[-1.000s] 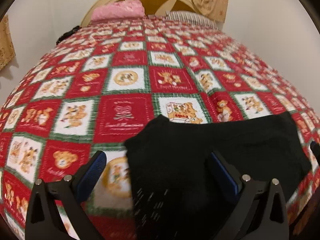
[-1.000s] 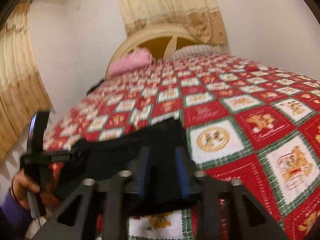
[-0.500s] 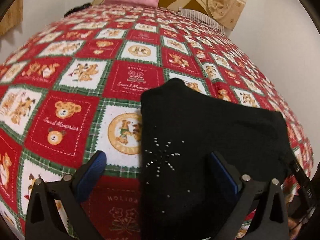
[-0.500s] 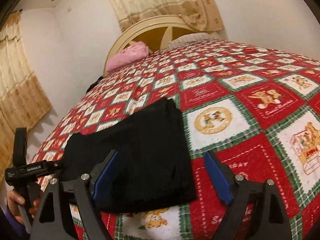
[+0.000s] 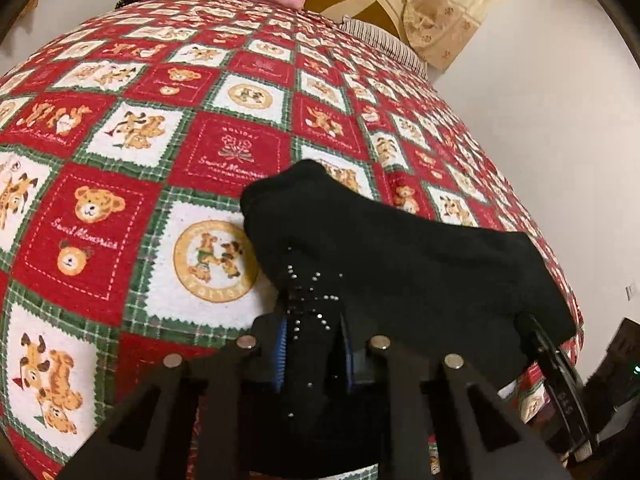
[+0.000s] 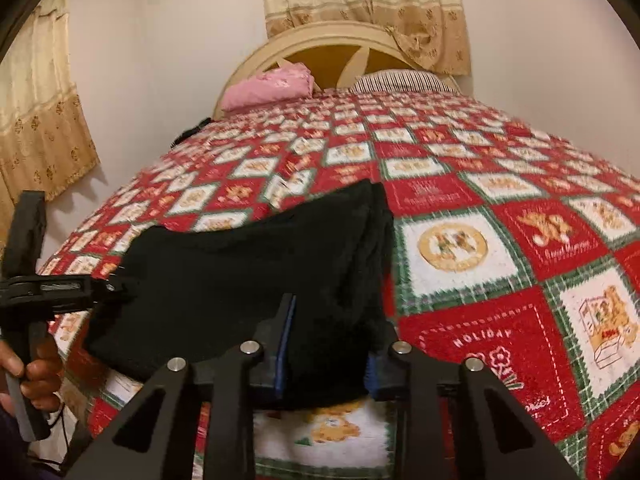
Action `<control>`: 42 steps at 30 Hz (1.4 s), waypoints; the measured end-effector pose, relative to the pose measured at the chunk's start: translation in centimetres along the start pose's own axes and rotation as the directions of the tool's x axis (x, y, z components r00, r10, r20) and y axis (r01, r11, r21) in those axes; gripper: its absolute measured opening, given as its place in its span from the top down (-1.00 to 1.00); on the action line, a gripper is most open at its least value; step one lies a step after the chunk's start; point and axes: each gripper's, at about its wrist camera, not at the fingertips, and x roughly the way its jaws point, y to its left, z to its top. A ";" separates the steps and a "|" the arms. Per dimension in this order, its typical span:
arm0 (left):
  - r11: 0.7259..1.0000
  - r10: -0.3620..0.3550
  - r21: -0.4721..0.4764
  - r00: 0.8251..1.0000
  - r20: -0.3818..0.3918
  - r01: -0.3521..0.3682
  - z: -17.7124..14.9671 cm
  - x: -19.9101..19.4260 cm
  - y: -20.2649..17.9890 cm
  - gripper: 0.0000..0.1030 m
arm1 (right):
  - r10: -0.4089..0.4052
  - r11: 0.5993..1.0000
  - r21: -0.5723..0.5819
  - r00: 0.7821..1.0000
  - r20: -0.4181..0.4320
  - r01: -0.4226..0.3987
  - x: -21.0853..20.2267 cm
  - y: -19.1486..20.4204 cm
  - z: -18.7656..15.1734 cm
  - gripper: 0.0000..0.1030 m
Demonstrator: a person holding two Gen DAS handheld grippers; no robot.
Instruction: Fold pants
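The black pants (image 5: 400,264) lie folded in a flat bundle near the foot edge of the bed, on the red and green teddy-bear quilt (image 5: 160,140). My left gripper (image 5: 314,344) is shut on the near edge of the pants, by a small studded star pattern. My right gripper (image 6: 328,348) is shut on the other end of the pants (image 6: 248,264), pinching the near edge. The left gripper also shows in the right wrist view (image 6: 120,286), held in a hand at the left. The right gripper shows in the left wrist view (image 5: 536,332) at the right end of the pants.
A pink pillow (image 6: 268,88) and a striped pillow (image 6: 400,80) lie at the cream headboard (image 6: 340,46). Curtains (image 6: 40,100) hang on the left wall and behind the headboard. The bed edge (image 5: 568,344) drops off at the right.
Both grippers have gone from open to shut on the near edge of the pants, one at each end. The left gripper moved forward and down over the fabric.
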 end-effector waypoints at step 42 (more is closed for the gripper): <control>0.771 0.602 -0.352 0.788 0.127 -0.531 5.2 -11.0 24.6 -1.00 | 0.457 0.888 0.078 0.852 -0.256 -0.454 20.6 18.3 7.7 -0.25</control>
